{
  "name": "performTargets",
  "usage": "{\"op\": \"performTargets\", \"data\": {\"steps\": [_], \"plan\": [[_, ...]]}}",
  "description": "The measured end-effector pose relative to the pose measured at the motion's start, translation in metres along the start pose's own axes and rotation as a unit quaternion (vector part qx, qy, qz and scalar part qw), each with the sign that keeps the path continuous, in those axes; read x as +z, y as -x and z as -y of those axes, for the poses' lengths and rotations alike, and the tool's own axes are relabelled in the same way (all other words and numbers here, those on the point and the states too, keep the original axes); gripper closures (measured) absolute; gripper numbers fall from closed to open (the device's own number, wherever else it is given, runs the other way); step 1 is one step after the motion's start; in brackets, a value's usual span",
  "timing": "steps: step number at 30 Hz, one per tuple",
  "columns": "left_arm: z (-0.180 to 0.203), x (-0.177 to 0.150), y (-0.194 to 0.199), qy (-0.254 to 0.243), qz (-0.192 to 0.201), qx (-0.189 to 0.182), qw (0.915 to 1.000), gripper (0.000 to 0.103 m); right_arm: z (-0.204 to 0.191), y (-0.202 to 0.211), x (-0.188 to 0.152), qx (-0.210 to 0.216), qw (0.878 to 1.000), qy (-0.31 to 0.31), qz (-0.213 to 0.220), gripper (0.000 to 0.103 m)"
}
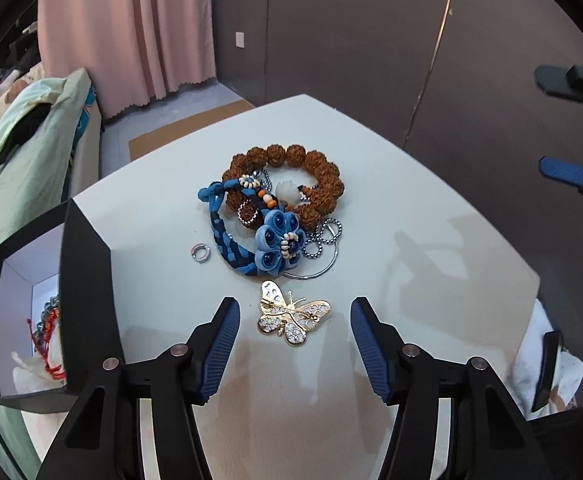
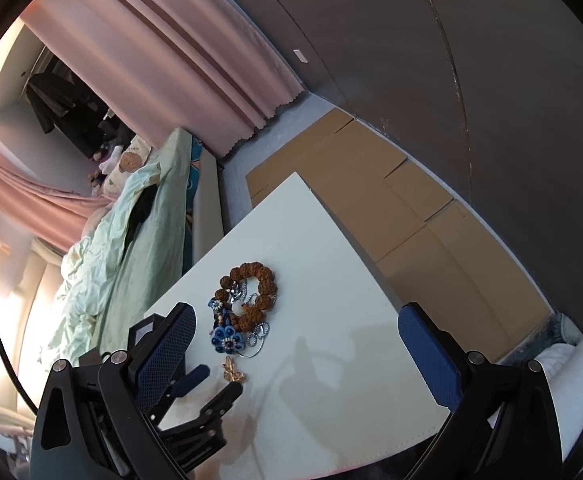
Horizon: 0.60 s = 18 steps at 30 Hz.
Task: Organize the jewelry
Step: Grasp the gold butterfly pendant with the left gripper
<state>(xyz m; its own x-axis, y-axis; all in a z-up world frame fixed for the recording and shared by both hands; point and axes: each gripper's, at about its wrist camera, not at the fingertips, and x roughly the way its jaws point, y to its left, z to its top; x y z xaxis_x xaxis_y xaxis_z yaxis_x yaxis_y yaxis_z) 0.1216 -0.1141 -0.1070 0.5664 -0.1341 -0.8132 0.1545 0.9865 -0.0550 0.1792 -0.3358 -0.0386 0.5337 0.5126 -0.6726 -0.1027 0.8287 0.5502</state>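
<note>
The left gripper [image 1: 293,312] straddles the butterfly brooch [image 1: 294,315] beside the black box [image 1: 87,264], fingers unclenched, not touching; squeeze across its flat wings; the right gripper [image 2: 297,350] gapes empty

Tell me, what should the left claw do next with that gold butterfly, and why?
Probably ease down and close on the butterfly brooch. It lies alone on the white table, between the left gripper's parted, untouching fingers, apart from the tangled pile. The open black box sits alongside.

jewelry pile [image 2: 243,312] on white table [image 2: 331,264]
</note>
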Motion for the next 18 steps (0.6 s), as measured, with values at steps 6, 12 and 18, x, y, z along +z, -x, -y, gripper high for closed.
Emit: {"op": "performTargets", "data": {"steps": [6, 12, 18], "plan": [[-0.001, 0.0, -0.011, -0.005, -0.009, 0.009, 0.9999, 0.055, -0.001, -0.002, 0.0, 0.002, 1.0, 0.004, -0.004, 0.0], [-0.003, -0.001, -0.011, -0.013, 0.002, 0.006, 0.9999, 0.056, -0.002, -0.003, 0.0, 0.002, 1.0, 0.008, -0.008, 0.0], [-0.011, 0.0, -0.009, 0.009, 0.004, 0.002, 1.0, 0.062, -0.007, -0.006, -0.003, 0.0, 1.0, 0.018, -0.014, 0.0]]}}
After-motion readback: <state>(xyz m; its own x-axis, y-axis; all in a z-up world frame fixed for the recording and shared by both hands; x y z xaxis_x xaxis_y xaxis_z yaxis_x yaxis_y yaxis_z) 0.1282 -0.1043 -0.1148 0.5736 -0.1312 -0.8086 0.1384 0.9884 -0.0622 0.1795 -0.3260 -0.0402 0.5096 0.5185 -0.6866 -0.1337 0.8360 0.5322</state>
